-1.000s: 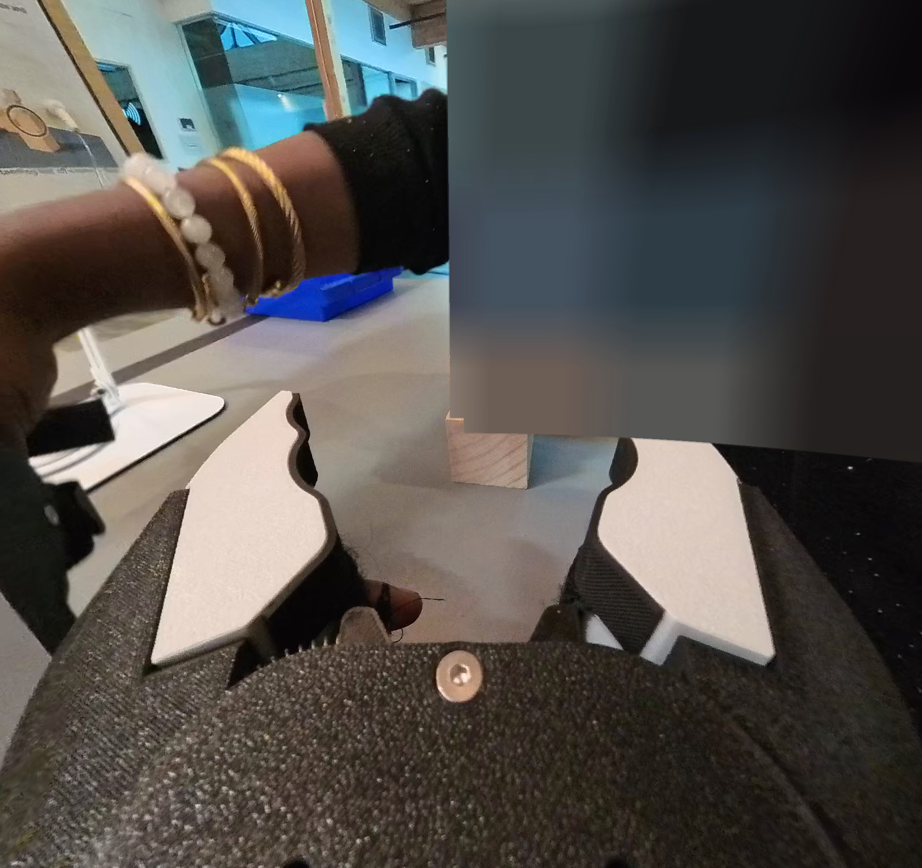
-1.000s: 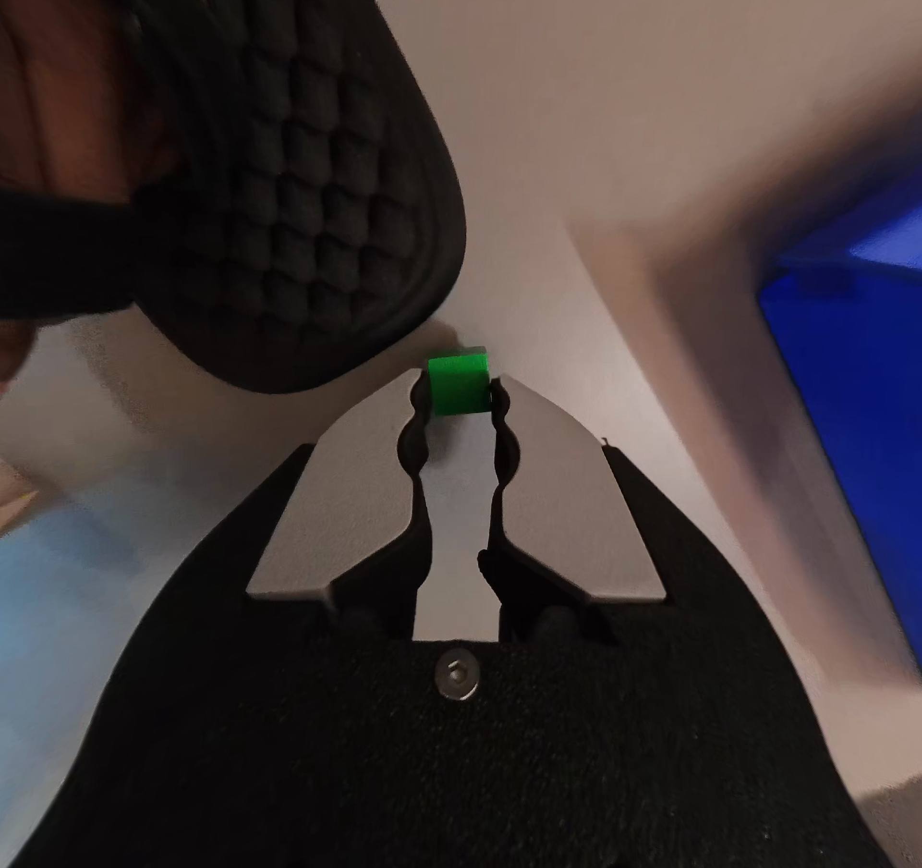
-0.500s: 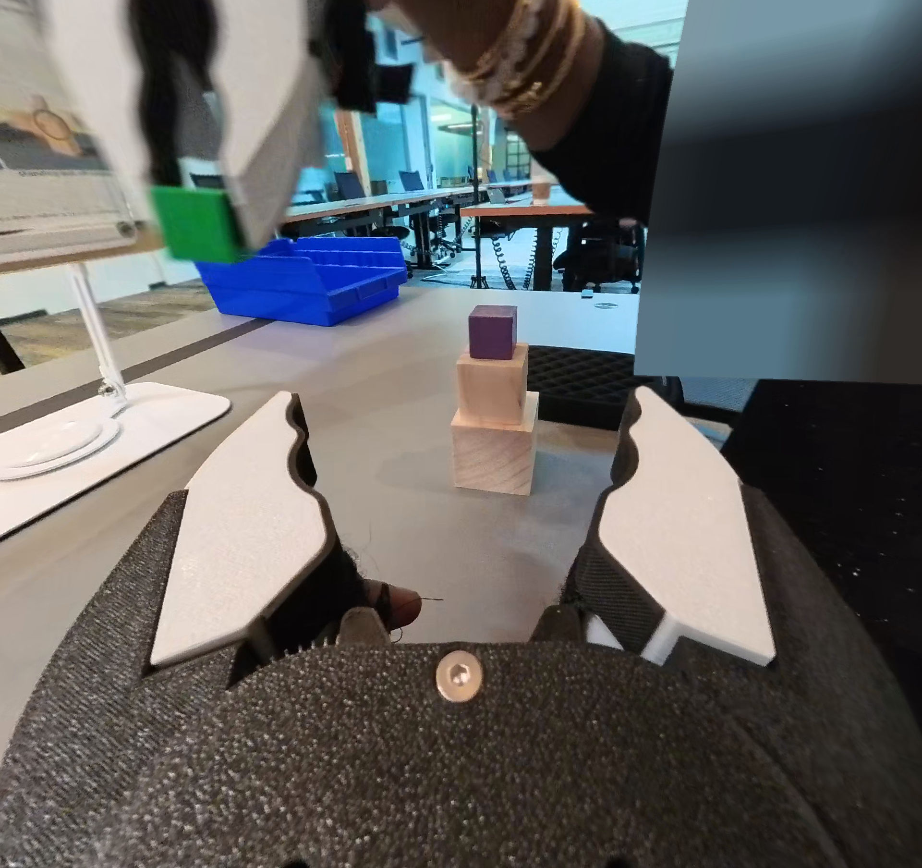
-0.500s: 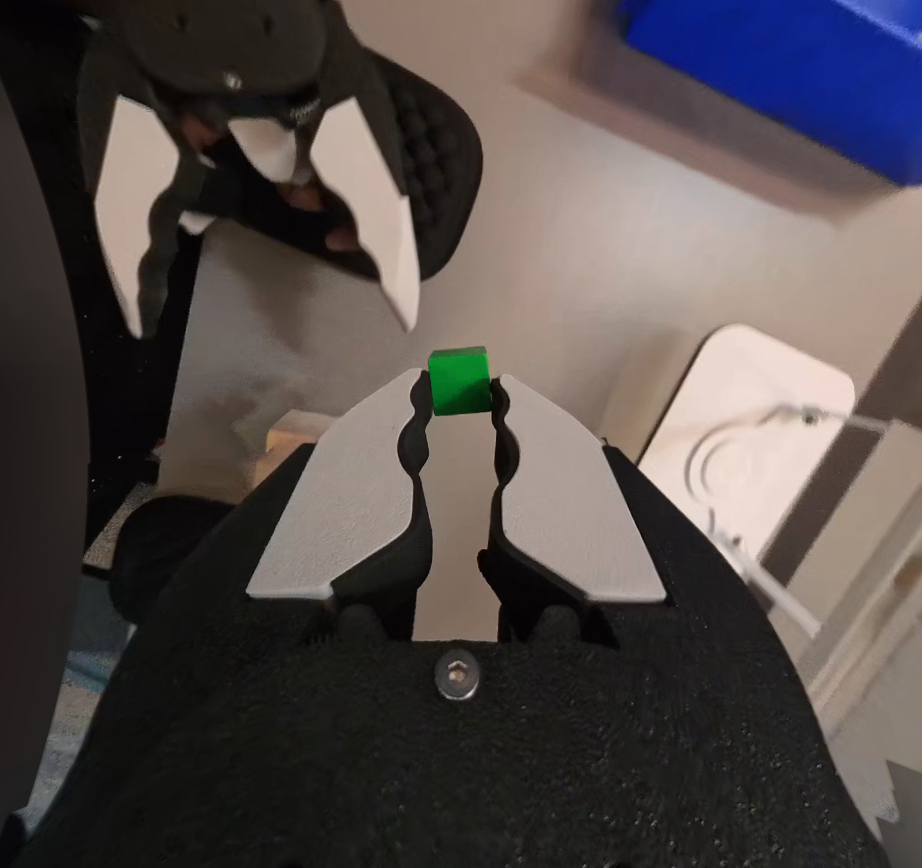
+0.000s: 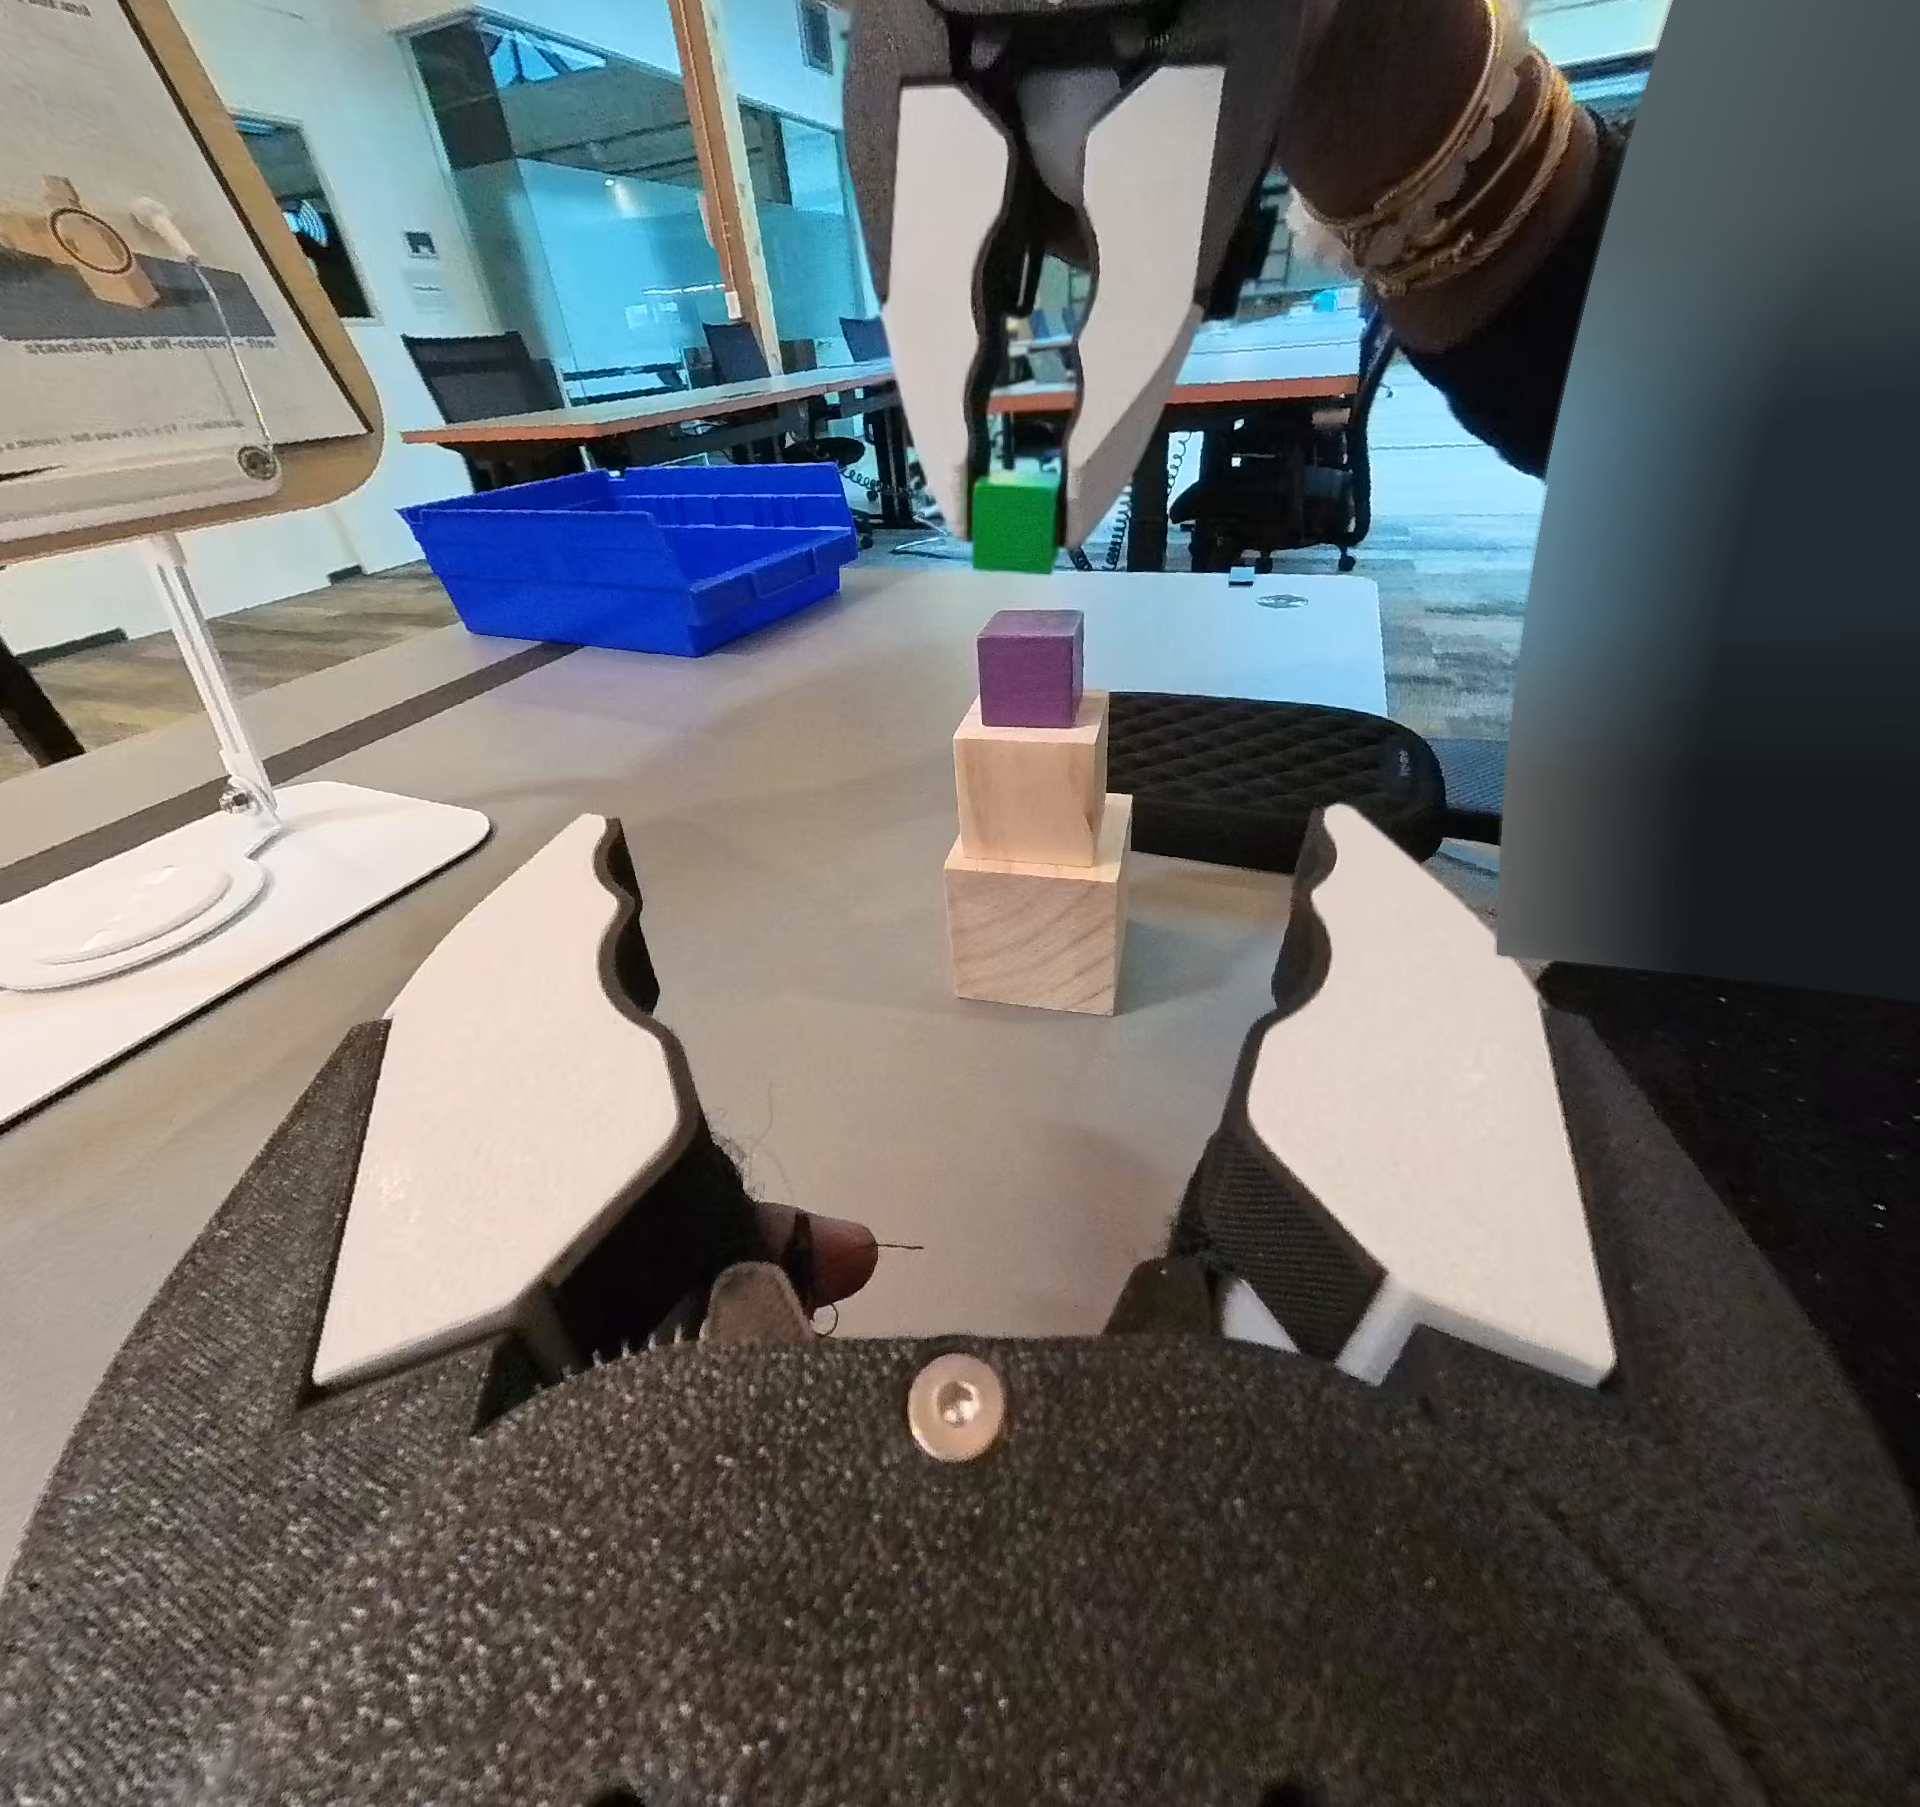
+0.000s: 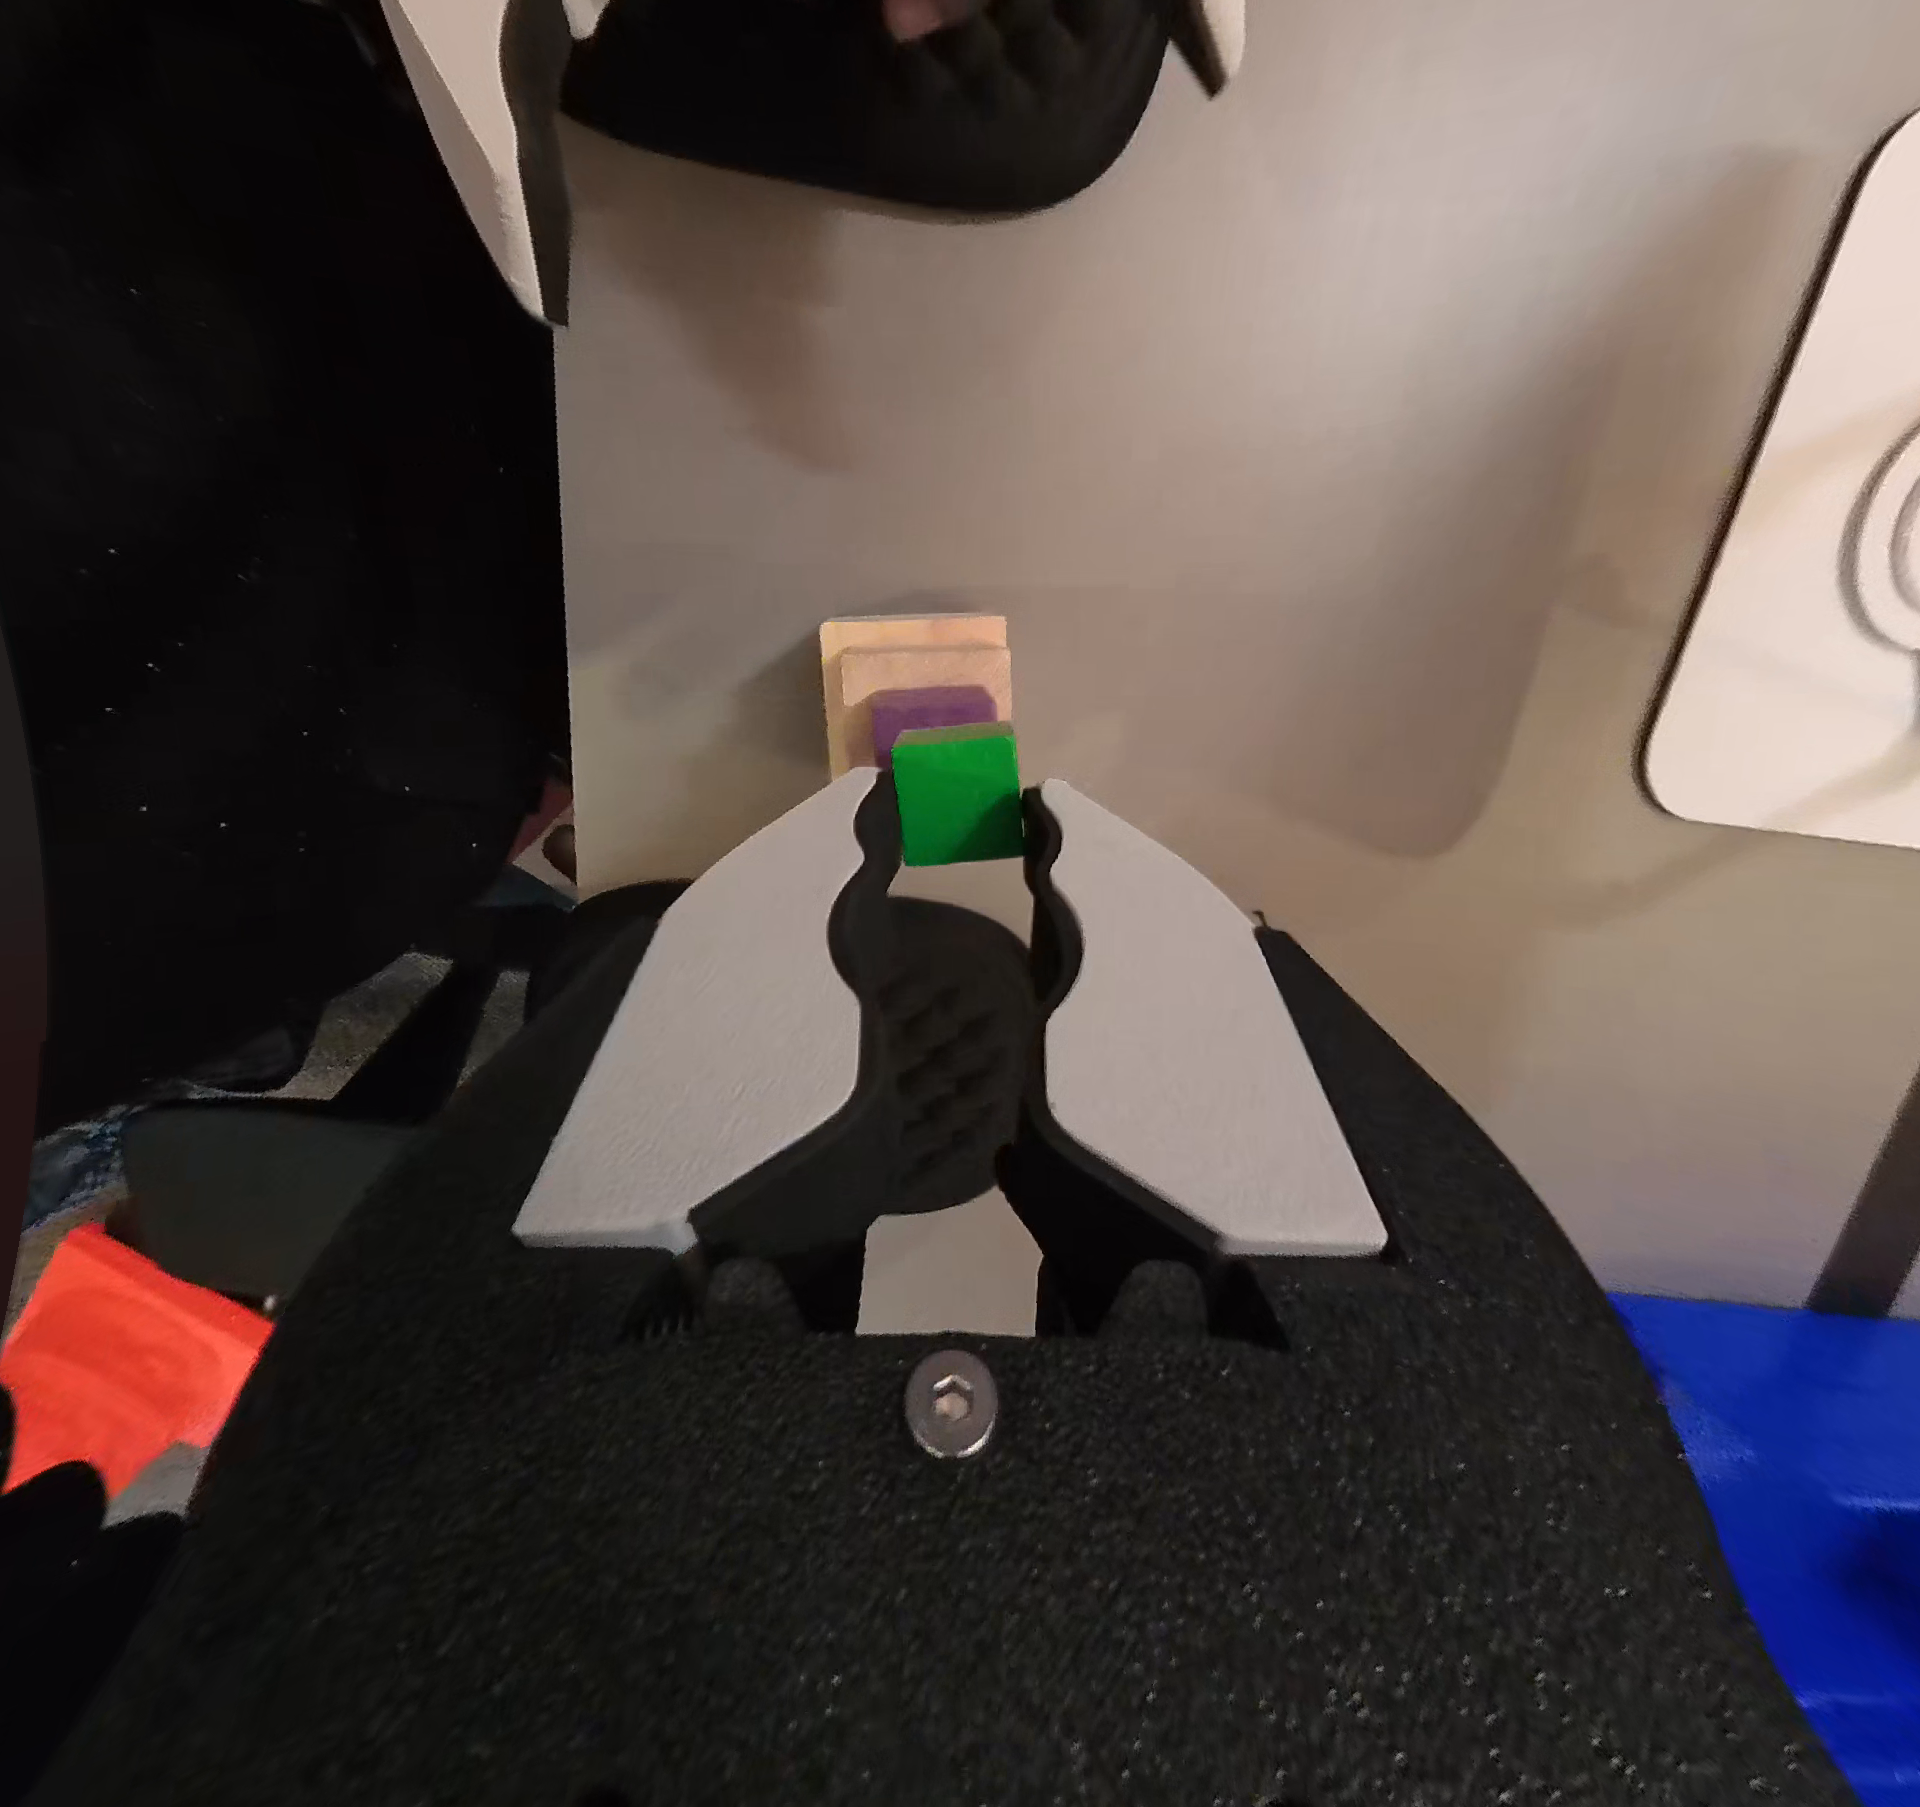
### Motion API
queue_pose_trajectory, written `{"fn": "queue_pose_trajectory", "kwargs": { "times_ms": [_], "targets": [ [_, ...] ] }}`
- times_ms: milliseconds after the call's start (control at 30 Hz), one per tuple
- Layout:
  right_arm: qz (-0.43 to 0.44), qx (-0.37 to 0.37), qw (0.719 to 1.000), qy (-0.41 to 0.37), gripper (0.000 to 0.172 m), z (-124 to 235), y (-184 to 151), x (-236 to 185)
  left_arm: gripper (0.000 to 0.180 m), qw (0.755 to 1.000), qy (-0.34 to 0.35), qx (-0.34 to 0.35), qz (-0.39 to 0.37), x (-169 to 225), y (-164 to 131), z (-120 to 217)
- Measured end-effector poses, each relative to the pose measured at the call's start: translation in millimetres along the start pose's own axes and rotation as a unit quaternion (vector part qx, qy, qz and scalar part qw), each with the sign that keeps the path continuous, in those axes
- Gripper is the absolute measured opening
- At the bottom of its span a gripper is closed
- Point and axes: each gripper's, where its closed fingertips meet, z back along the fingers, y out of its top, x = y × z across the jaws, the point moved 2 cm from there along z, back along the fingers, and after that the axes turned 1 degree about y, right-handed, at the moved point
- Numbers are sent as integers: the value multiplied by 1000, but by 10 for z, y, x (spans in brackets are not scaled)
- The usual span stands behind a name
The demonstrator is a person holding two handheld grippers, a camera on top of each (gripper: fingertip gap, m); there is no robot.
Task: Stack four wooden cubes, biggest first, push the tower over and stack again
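Observation:
A stack stands on the grey table (image 5: 727,874): a large pale wooden cube (image 5: 1034,936), a smaller wooden cube (image 5: 1029,781) on it, and a purple cube (image 5: 1029,668) on top. My right gripper (image 6: 958,801) is shut on a small green cube (image 6: 958,793) and hangs it point-down a little above the purple cube (image 6: 920,713). The left wrist view shows that gripper (image 5: 1013,510) with the green cube (image 5: 1013,523) pinched at its fingertips. My left gripper (image 5: 966,853) is open wide and empty, low on the table in front of the stack.
A blue bin (image 5: 644,552) sits at the back of the table. A white stand base (image 5: 208,884) with a sign board (image 5: 135,199) is at the left. A black mesh chair back (image 5: 1247,770) is behind the stack. An orange object (image 6: 114,1362) lies below the table edge. My hands' fingertips stand some 10 cm from each other.
My right gripper, still shut on the green cube, has swung from the left over to just above the stack. My left gripper has stayed open and still.

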Motion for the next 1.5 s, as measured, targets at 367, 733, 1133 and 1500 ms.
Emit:
{"fn": "queue_pose_trajectory", "kwargs": {
  "times_ms": [367, 733, 1133, 1500],
  "targets": [
    [-16, 3, 1000, 12, 22, -113, -75, -14, 117, 1000, -1, 4, 3, -2, 8, 8],
    [-24, 4, 999, 22, 22, -138, -91, -11, 116, 1000, -1, 6, 3, -2, 13, 15],
    [-25, 26, 999, 19, 38, -115, -27, -15, 115, 1000, -1, 6, 3, -2, 13, 15],
    [-57, 287, 951, -105, 111, 291, -47, 134, 115, 1000, 0, 8, 0, 0, 16, 16]
  ]
}}
